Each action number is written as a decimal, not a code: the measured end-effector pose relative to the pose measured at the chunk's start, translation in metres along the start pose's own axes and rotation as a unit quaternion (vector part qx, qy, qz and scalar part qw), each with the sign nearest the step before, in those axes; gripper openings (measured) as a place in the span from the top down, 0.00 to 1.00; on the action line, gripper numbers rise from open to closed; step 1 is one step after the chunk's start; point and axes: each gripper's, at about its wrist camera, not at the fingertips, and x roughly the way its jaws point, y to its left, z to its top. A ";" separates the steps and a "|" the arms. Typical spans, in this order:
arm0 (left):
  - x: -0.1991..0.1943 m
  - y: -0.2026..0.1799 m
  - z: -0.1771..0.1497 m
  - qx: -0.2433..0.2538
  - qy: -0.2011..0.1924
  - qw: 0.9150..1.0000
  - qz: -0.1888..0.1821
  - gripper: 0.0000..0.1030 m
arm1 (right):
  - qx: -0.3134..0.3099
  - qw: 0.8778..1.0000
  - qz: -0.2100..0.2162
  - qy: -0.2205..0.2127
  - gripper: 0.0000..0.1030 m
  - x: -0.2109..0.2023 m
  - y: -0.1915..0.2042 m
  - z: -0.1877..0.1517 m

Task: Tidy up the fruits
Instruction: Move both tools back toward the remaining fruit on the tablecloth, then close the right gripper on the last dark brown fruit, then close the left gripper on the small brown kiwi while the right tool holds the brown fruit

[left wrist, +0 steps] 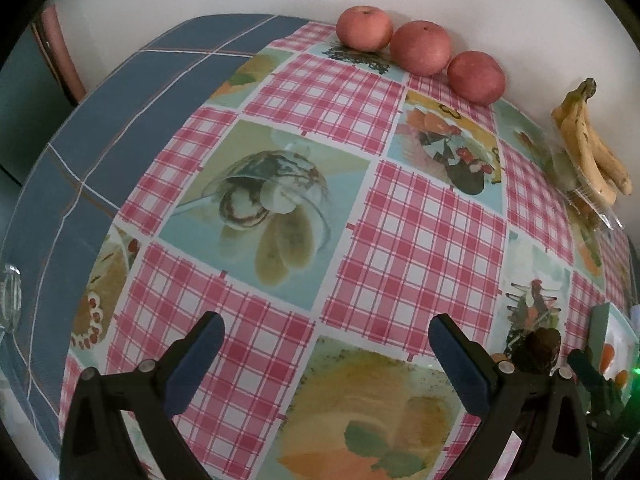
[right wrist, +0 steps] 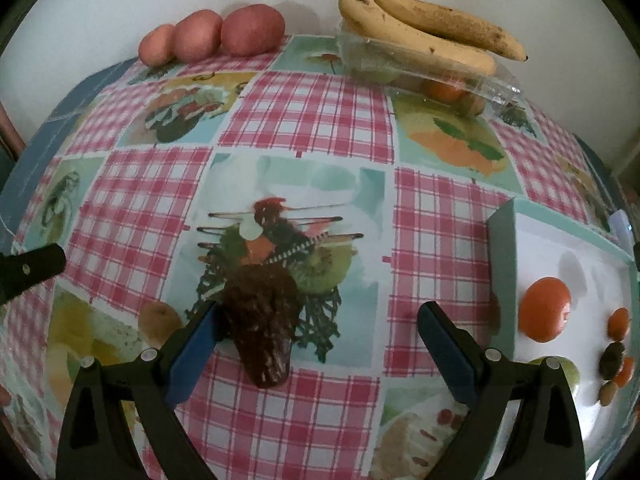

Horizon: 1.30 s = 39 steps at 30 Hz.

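Note:
In the right wrist view my right gripper (right wrist: 316, 320) is open, low over the table, with a dark brown wrinkled fruit (right wrist: 262, 324) lying between its fingers, close to the left finger (right wrist: 196, 344). A small brown fruit (right wrist: 160, 322) lies just left of that finger. A white tray (right wrist: 580, 248) at the right holds an orange (right wrist: 545, 309) and several small fruits. Three red apples (right wrist: 252, 30) and a bunch of bananas (right wrist: 424, 36) sit by the wall. My left gripper (left wrist: 326, 340) is open and empty above the tablecloth; the dark fruit (left wrist: 540, 348) shows to its right.
The bananas rest on a clear plastic box (right wrist: 432, 76) with fruit inside. The checked tablecloth (left wrist: 420, 240) covers the table; a blue cloth (left wrist: 120, 120) hangs at its left edge. A glass (left wrist: 10, 300) stands at far left. The apples (left wrist: 420, 48) line the white wall.

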 end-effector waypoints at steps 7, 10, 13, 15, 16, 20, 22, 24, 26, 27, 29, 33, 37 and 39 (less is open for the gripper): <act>0.000 0.001 0.001 0.000 0.003 1.000 -0.010 0.00 | 0.013 1.000 0.006 -0.011 0.13 -0.002 -0.008 -0.004; 0.000 -0.002 0.001 0.003 0.007 1.000 -0.019 0.00 | 0.019 1.000 0.002 -0.014 0.24 -0.005 -0.011 -0.005; 0.001 -0.008 0.000 0.003 0.013 0.999 -0.036 0.00 | 0.018 1.000 0.000 -0.020 0.45 -0.010 -0.014 -0.006; 0.002 -0.013 -0.001 0.007 0.019 0.999 -0.044 0.00 | 0.015 1.000 0.001 -0.019 0.53 -0.012 -0.013 -0.008; 0.003 -0.016 -0.002 0.010 0.022 0.999 -0.048 0.00 | 0.011 1.000 0.002 -0.019 0.56 -0.013 -0.014 -0.009; 0.004 -0.029 -0.006 0.022 0.034 0.997 -0.072 0.00 | 0.004 1.000 0.004 -0.020 0.64 -0.015 -0.016 -0.014; 0.002 -0.037 -0.008 0.032 0.028 0.996 -0.082 0.00 | 0.010 1.000 0.006 -0.017 0.65 -0.015 -0.020 -0.014; -0.001 -0.047 -0.011 0.054 0.024 0.995 -0.078 0.00 | 0.014 1.000 0.002 -0.015 0.65 -0.016 -0.024 -0.015; 0.000 -0.055 -0.014 0.072 0.026 0.994 -0.084 0.00 | 0.019 1.000 0.002 -0.012 0.65 -0.016 -0.029 -0.015; 0.001 -0.059 -0.016 0.075 0.030 0.993 -0.090 0.00 | 0.022 1.000 0.004 -0.011 0.65 -0.016 -0.031 -0.016; 0.004 -0.064 -0.019 0.076 0.039 0.991 -0.103 0.00 | 0.026 1.000 0.005 -0.009 0.65 -0.017 -0.037 -0.017; 0.010 -0.074 -0.025 0.091 0.047 0.990 -0.097 0.00 | 0.030 0.999 0.007 -0.008 0.65 -0.018 -0.044 -0.020; 0.014 -0.087 -0.033 0.126 0.045 0.989 -0.057 0.00 | 0.032 0.999 0.010 -0.008 0.65 -0.018 -0.047 -0.021; 0.016 -0.094 -0.036 0.147 0.039 0.988 -0.035 0.00 | 0.032 0.999 0.011 -0.008 0.65 -0.018 -0.048 -0.021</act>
